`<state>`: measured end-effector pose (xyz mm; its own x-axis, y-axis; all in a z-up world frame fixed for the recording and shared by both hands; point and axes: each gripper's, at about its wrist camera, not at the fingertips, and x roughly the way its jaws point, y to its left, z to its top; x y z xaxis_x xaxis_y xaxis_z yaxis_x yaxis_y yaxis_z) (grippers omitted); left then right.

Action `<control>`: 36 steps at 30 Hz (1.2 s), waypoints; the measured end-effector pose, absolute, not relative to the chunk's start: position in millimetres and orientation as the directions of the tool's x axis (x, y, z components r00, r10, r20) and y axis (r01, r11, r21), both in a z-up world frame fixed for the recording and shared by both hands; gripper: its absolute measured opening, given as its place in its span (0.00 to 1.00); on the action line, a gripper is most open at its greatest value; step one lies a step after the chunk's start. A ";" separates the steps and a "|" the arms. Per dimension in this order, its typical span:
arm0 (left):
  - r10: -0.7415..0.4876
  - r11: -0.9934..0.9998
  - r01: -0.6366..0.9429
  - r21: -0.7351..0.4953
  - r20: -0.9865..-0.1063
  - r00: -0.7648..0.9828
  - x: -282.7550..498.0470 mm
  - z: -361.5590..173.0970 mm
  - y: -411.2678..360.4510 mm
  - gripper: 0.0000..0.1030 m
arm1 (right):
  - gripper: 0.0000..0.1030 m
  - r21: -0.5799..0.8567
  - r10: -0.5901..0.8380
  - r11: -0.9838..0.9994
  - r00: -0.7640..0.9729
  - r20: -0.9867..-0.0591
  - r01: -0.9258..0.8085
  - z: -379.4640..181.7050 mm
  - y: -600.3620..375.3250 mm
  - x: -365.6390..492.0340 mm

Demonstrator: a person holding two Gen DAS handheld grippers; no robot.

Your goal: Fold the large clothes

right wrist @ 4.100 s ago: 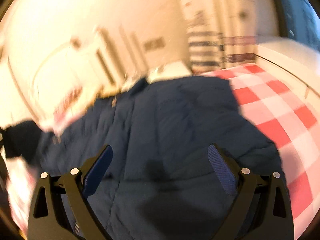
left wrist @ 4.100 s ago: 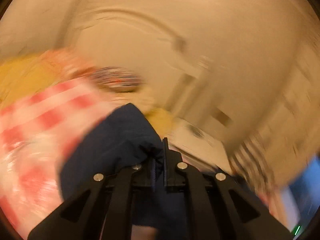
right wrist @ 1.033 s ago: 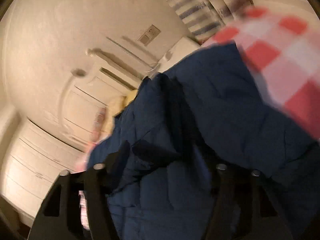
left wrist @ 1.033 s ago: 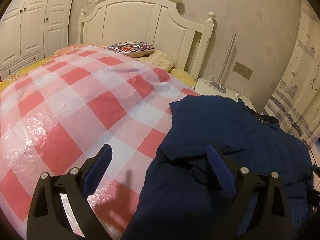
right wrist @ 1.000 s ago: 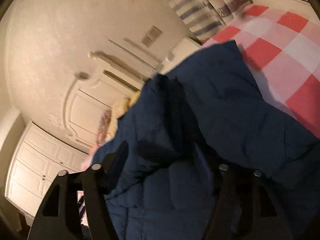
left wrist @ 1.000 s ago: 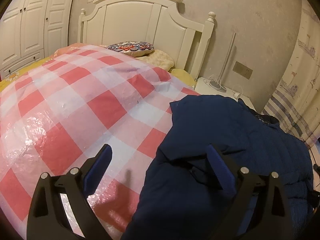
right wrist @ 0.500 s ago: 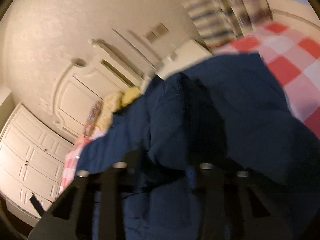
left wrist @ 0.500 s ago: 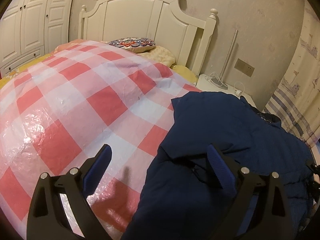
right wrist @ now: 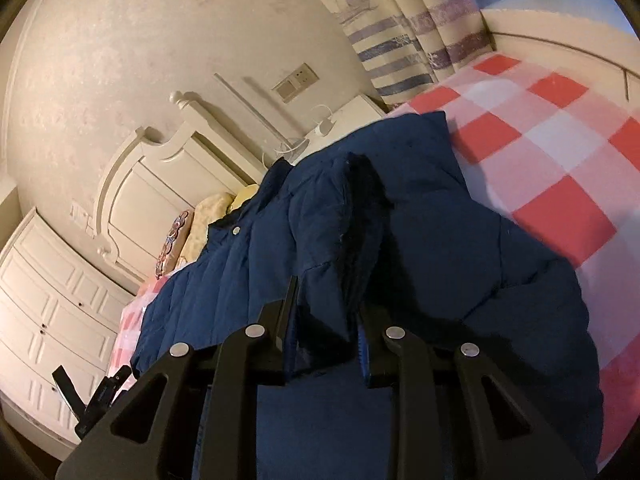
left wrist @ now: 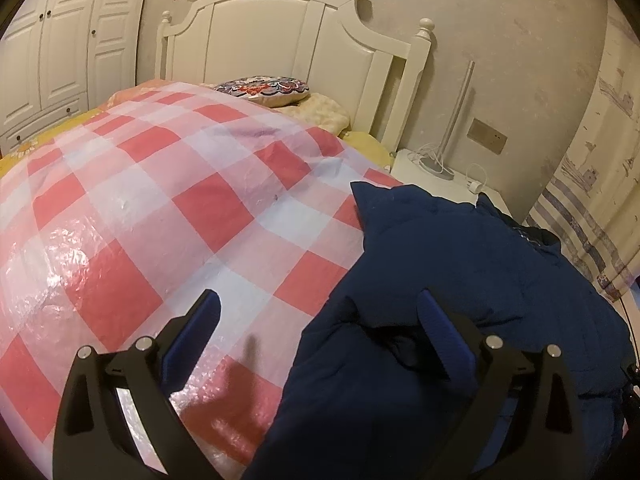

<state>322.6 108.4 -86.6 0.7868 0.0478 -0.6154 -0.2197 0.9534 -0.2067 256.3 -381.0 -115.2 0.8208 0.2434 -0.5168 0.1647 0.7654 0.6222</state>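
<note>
The left tool (left wrist: 316, 316) hangs with jaws wide apart over the bed (left wrist: 140, 208); the navy jacket (left wrist: 460, 280) lies at four o'clock, a pillow (left wrist: 262, 89) at twelve.

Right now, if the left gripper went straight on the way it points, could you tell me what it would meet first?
Probably the jacket: the left gripper, jaws open and empty, points down at its edge where it lies on the checked cover. Depth is unclear, so it could touch the cover just beside it.

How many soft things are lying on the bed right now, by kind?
Navy padded jacket: 1
Red-and-white checked cover: 1
Patterned cushion: 1
Cream pillow: 1
Total: 4
</note>
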 end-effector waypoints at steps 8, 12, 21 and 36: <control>0.048 0.955 -0.216 -0.204 -0.614 0.788 320.5 -85.3 107.4 0.95 | 0.32 0.562 0.041 0.780 0.874 -0.484 0.274 -84.4 -387.7 215.2; 0.051 0.955 -0.217 -0.200 -0.613 0.788 320.7 -84.5 106.5 0.95 | 0.32 0.343 0.006 0.920 0.869 -0.494 0.188 -56.0 -348.7 234.8; 0.067 0.951 -0.233 -0.205 -0.596 0.800 317.4 -82.1 107.3 0.95 | 0.34 0.217 0.003 0.959 0.762 -0.647 0.180 -107.7 -322.7 286.7; 0.060 0.990 0.049 0.130 -0.719 0.692 396.0 -81.2 -35.0 0.98 | 0.83 0.174 0.078 0.984 0.763 -0.641 0.046 -109.2 -290.8 288.4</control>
